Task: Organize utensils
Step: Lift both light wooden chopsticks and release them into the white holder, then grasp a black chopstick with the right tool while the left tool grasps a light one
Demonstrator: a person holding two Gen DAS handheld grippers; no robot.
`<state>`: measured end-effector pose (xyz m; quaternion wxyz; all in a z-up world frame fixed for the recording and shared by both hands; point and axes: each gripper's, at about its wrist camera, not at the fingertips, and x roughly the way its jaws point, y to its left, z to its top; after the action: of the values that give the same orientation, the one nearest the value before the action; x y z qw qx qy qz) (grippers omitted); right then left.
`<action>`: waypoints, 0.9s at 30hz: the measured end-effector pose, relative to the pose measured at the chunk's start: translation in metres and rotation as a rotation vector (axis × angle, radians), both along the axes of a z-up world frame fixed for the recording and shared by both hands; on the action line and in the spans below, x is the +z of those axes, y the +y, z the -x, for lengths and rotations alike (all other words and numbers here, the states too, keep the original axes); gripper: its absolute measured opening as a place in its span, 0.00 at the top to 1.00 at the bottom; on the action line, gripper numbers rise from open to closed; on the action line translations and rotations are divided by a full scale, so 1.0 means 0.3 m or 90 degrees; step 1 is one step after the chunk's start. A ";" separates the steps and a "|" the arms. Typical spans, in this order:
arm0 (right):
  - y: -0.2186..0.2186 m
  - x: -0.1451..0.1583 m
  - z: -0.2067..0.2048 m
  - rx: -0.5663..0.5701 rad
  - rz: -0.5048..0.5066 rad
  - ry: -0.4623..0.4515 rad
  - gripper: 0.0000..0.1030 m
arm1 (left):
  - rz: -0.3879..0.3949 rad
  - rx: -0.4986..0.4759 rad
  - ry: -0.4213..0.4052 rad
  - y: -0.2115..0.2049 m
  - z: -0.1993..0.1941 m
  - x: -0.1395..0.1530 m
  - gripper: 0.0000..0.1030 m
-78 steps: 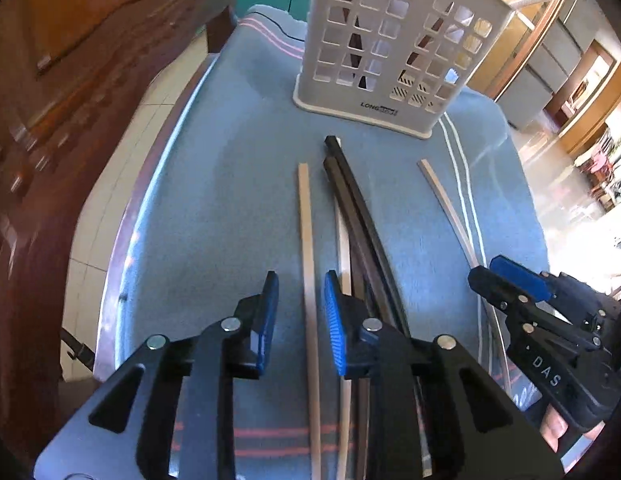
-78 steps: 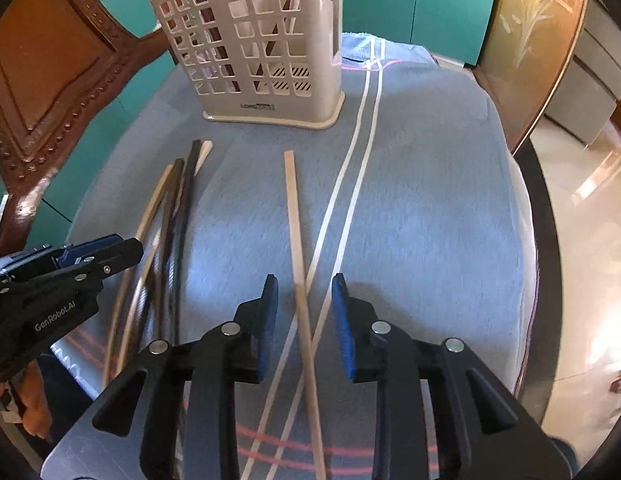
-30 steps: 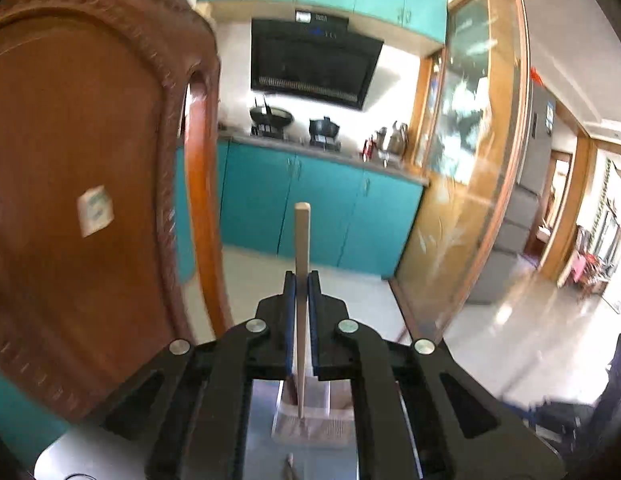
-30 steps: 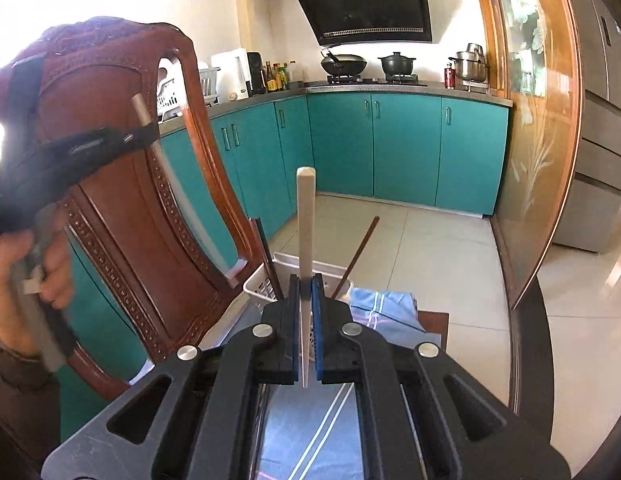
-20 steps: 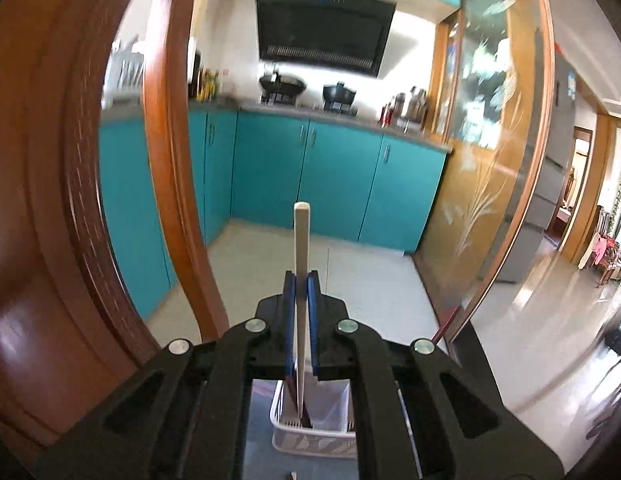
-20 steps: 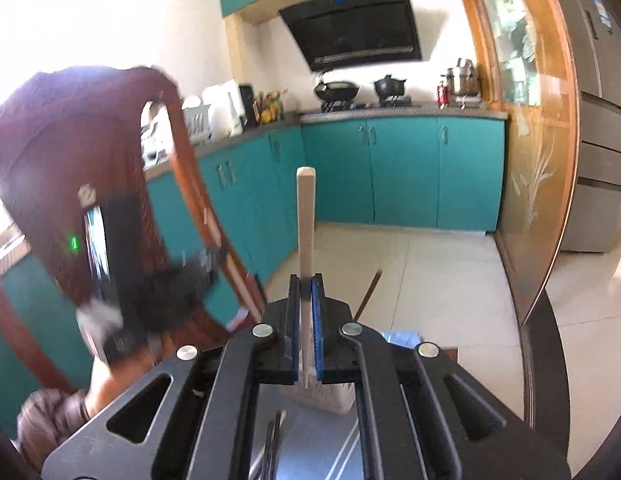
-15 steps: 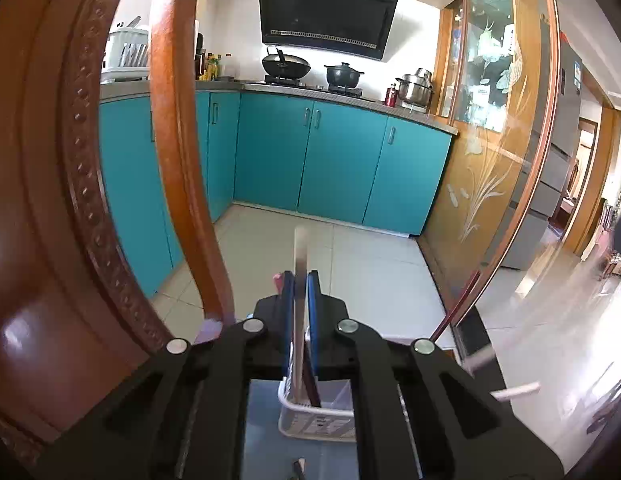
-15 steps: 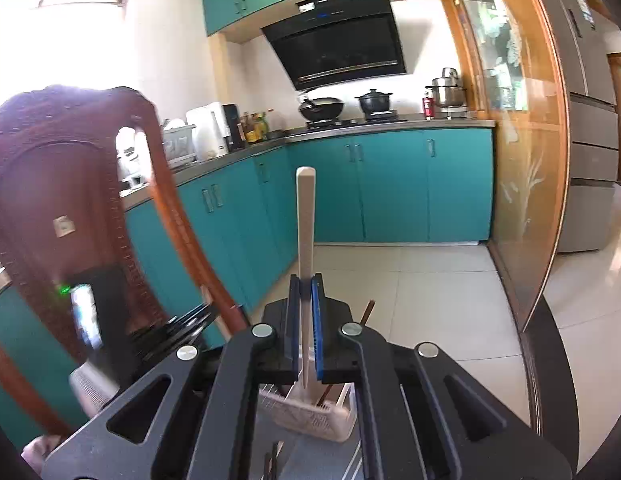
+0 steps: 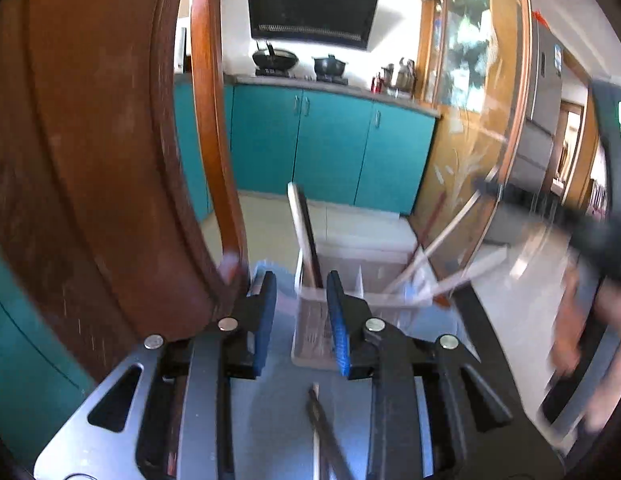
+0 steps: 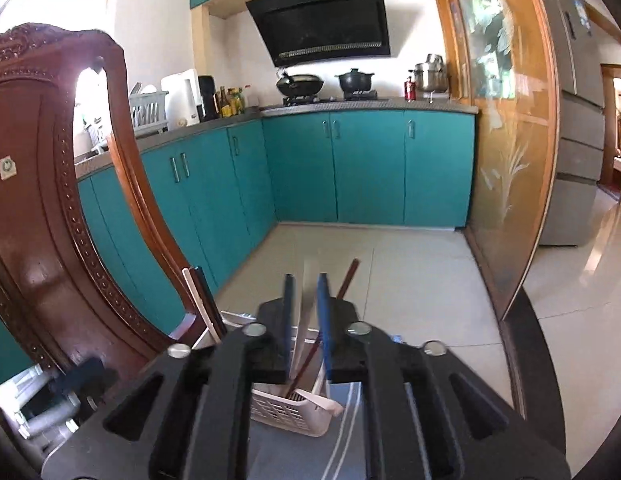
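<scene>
We see the left gripper angled downward toward the white utensil basket standing on the blue cloth. Its jaws have just been opening and now stand apart with nothing between the pads; the pale chopstick stands in the basket's left compartment beside a dark one. More chopsticks lie on the cloth, near side of the basket.

The right gripper also tilts down over the basket. Its jaws have just been opening; a blurred light chopstick is in the gap, apparently free of the pads. A reddish-brown stick leans out of the basket behind it.

Edges: the carved wooden chair back stands close on the left, beside the left finger. To the right of the basket and beyond it lies open tiled floor up to the teal cabinets
</scene>
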<state>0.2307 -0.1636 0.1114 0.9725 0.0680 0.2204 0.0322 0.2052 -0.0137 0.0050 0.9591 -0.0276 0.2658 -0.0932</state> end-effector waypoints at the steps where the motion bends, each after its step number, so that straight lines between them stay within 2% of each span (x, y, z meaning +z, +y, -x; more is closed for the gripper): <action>1: -0.004 0.019 0.031 -0.002 0.002 -0.014 0.74 | -0.005 -0.001 0.007 0.002 0.016 -0.021 0.74; 6: -0.007 0.076 0.228 0.020 -0.006 -0.070 0.73 | -0.014 0.000 0.051 0.033 0.104 -0.126 0.74; 8: 0.012 0.053 0.331 0.057 -0.019 -0.077 0.73 | -0.026 0.003 0.062 0.047 0.151 -0.167 0.74; 10: 0.041 -0.011 0.398 0.089 -0.024 -0.052 0.73 | -0.041 0.006 0.080 0.055 0.186 -0.208 0.74; 12: 0.094 -0.143 0.397 0.131 -0.011 0.038 0.73 | -0.050 0.006 0.113 0.071 0.227 -0.275 0.74; 14: 0.162 -0.325 0.338 0.157 0.013 0.162 0.73 | -0.042 -0.005 0.157 0.080 0.245 -0.335 0.74; 15: 0.196 -0.441 0.291 0.171 0.005 0.243 0.73 | -0.042 -0.008 0.172 0.081 0.249 -0.355 0.74; 17: 0.245 -0.595 0.235 0.189 -0.014 0.340 0.73 | -0.043 -0.004 0.201 0.087 0.262 -0.401 0.74; 19: 0.289 -0.684 0.206 0.188 -0.001 0.386 0.73 | -0.038 -0.002 0.223 0.096 0.276 -0.427 0.74; 23: 0.323 -0.771 0.165 0.180 -0.013 0.439 0.73 | -0.032 -0.013 0.251 0.103 0.308 -0.465 0.74; 24: 0.318 -0.777 0.161 0.175 -0.020 0.437 0.75 | -0.029 -0.019 0.257 0.103 0.312 -0.477 0.74; 26: 0.292 -0.781 0.155 0.155 -0.029 0.443 0.87 | -0.023 -0.028 0.269 0.094 0.314 -0.489 0.74; 27: 0.269 -0.784 0.157 0.138 -0.034 0.445 0.88 | -0.020 -0.035 0.274 0.086 0.313 -0.495 0.74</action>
<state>0.1837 -0.0828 -0.1240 0.8272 0.0768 0.5444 0.1159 0.1115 0.0122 -0.1436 0.8778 -0.0245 0.4663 -0.1074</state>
